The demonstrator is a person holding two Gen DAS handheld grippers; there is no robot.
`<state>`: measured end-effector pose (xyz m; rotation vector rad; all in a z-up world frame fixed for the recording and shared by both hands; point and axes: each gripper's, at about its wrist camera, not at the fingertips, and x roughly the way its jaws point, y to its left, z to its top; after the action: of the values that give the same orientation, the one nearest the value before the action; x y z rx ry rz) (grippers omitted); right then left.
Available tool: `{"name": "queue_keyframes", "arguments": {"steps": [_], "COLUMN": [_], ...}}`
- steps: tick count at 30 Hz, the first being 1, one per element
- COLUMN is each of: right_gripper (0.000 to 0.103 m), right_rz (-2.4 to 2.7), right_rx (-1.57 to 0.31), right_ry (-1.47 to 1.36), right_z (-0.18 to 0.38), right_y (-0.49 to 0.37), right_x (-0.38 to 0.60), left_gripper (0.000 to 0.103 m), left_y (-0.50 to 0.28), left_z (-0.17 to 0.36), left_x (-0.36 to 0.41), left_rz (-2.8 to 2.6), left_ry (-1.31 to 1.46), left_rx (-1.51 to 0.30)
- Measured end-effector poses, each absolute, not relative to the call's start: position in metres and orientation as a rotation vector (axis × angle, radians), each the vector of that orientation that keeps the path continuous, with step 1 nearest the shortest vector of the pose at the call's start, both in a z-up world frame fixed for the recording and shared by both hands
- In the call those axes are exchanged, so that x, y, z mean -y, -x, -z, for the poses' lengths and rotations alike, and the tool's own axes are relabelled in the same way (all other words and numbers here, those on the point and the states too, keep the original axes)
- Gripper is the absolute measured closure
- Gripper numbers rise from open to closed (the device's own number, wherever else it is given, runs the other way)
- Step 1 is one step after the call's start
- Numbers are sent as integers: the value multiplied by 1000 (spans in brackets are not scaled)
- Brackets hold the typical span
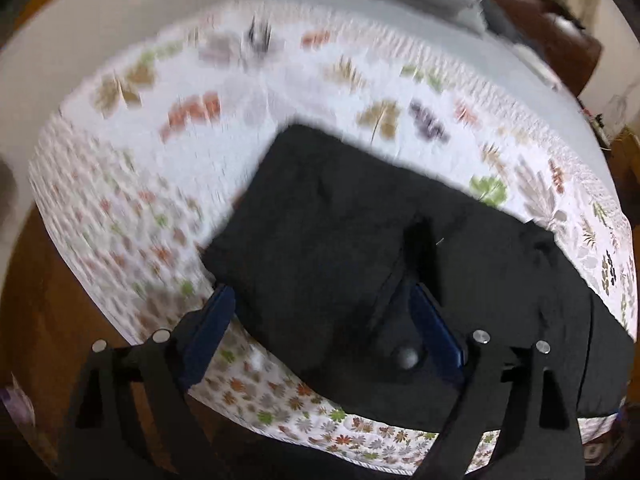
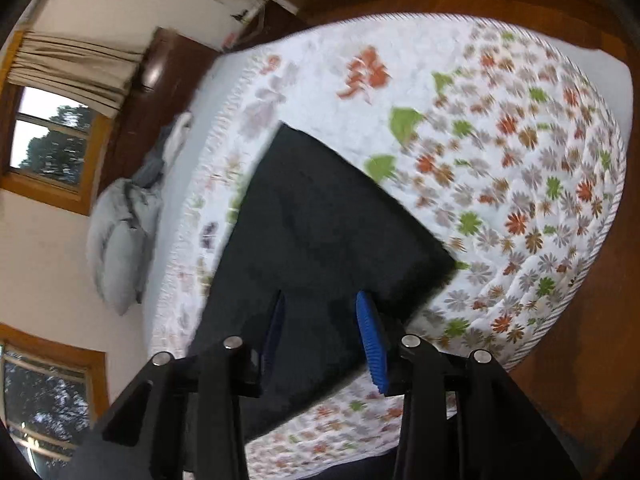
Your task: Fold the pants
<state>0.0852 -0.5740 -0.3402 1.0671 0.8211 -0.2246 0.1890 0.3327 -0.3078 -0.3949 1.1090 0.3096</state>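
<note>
Nearest to me in the left wrist view, my left gripper (image 1: 320,312) has its blue pads spread wide, one pad (image 1: 214,320) just off the left edge of the black pants (image 1: 340,240) and the other partly covered by dark cloth. A round button shows on the fabric between them. I cannot tell whether either pad actually touches the cloth, but nothing is pinched between them.

In the right wrist view, my right gripper (image 2: 324,332) is also spread apart, with the bright ribbed pad (image 2: 372,344) at the right edge of the pants (image 2: 320,232) and the darker one sunk against the black fabric on the left. Again the fingers are apart, not closed on anything.

The pants lie as a folded, roughly rectangular black bundle on the near part of the floral quilt (image 1: 180,140), close to the near edge of the bed. The picture is smeared by motion, so creases and seams are hard to read.

Farther off, the quilt gives way to a plain pale sheet (image 1: 360,20). Grey pillows (image 2: 120,240) sit at the far end, next to a dark wooden headboard (image 2: 160,68). Beyond them stands a cream wall with wood-framed windows (image 2: 48,136) and a beige curtain (image 2: 72,68). A brown wooden floor (image 2: 580,320) surrounds the bed.
</note>
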Motion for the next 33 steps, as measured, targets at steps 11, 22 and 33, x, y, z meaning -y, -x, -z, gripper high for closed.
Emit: {"name": "queue_keyframes", "arguments": {"steps": [11, 22, 33], "right_gripper": [62, 8, 8], "right_rz": [264, 152, 205], "right_rx": [-783, -719, -688], "right_ry": [-1077, -811, -1249], "right_z": [320, 218, 335], "right_y": [-56, -44, -32], "right_x": [584, 505, 584], "left_gripper": [17, 9, 9], "left_y": [-156, -84, -50], "left_z": [313, 127, 92], "left_x": [-338, -215, -151], "left_rz": [-335, -206, -63], "left_ry": [490, 147, 107], "left_rx": [-1124, -697, -706]}}
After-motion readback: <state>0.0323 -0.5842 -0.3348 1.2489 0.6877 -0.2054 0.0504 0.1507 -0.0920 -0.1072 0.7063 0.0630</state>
